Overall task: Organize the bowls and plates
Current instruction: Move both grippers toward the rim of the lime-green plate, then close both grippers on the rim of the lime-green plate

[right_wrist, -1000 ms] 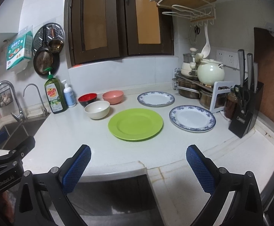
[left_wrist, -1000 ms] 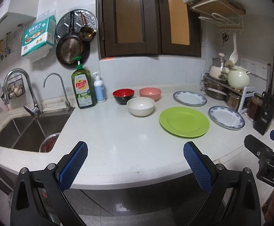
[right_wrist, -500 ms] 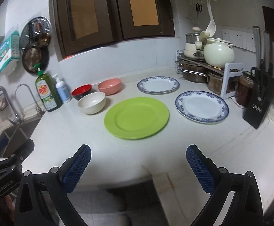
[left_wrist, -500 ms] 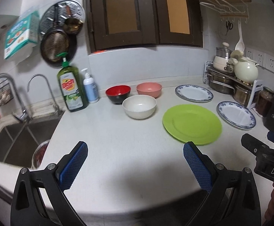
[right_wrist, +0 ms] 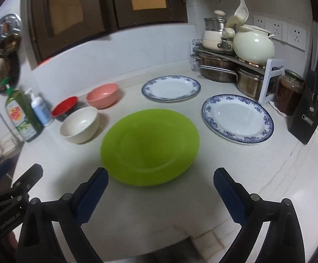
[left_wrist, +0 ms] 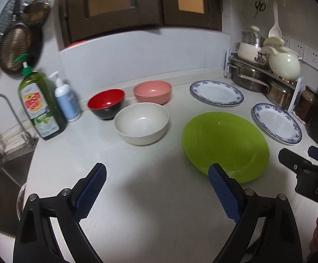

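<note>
A green plate (left_wrist: 225, 145) (right_wrist: 150, 145) lies in the middle of the white counter. Left of it sits a white bowl (left_wrist: 141, 122) (right_wrist: 79, 124), with a red bowl (left_wrist: 106, 103) and a pink bowl (left_wrist: 152, 92) behind. Two blue-rimmed plates lie apart, one at the back (right_wrist: 171, 88), one to the right (right_wrist: 237, 118). My left gripper (left_wrist: 156, 168) hovers short of the white bowl and the green plate's near-left rim; its jaws are closing with nothing between them. My right gripper (right_wrist: 161, 172) stands open and empty just before the green plate's near edge.
A green dish-soap bottle (left_wrist: 39, 107) and a pump bottle (left_wrist: 65, 100) stand by the sink (left_wrist: 1, 171) on the left. A rack of pots (right_wrist: 231, 70), a cream teapot (right_wrist: 254, 43), a jar (right_wrist: 289, 92) and a knife block (right_wrist: 310, 114) crowd the right corner.
Both grippers have come forward over the counter and tipped down, so the dishes loom larger. The left jaws stand slightly narrower. No dish has moved.
</note>
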The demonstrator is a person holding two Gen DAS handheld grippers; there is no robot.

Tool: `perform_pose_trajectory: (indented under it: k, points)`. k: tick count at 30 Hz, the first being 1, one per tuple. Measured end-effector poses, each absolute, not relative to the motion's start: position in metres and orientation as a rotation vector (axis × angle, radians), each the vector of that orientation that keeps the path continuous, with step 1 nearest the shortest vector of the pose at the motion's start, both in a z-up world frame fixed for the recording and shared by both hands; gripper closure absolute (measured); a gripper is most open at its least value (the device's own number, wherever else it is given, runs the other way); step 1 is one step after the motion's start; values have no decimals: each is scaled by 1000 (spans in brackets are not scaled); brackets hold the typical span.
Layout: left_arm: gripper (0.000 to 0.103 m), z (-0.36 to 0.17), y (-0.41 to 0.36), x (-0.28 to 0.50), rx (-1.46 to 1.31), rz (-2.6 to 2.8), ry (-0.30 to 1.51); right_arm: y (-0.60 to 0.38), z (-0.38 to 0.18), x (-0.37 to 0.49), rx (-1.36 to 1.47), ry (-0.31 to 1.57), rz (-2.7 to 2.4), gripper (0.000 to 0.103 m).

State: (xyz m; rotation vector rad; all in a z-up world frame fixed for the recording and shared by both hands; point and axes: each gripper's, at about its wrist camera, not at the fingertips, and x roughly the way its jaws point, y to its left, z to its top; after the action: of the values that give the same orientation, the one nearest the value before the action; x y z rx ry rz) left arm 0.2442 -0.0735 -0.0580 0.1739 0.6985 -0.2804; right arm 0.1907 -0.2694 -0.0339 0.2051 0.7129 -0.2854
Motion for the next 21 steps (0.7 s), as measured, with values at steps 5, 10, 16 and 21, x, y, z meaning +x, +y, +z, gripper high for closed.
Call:
perform_pose_trajectory:
  k: [5,10,16,21]
  points:
    - [11,-72,-95,279,169,-291,761,-291,-47,226,204,771,-280,10]
    - [17,-93,-119,312,175,-305,827,-317,-65,256,232,839,-276,15]
    - [24,-114,-144,339,194,-322,888,-341,-85,287,242,901,-294,21]
    - [28,-131,-162,358,197,-335,934,-355,-104,308,259,953,-296,25]
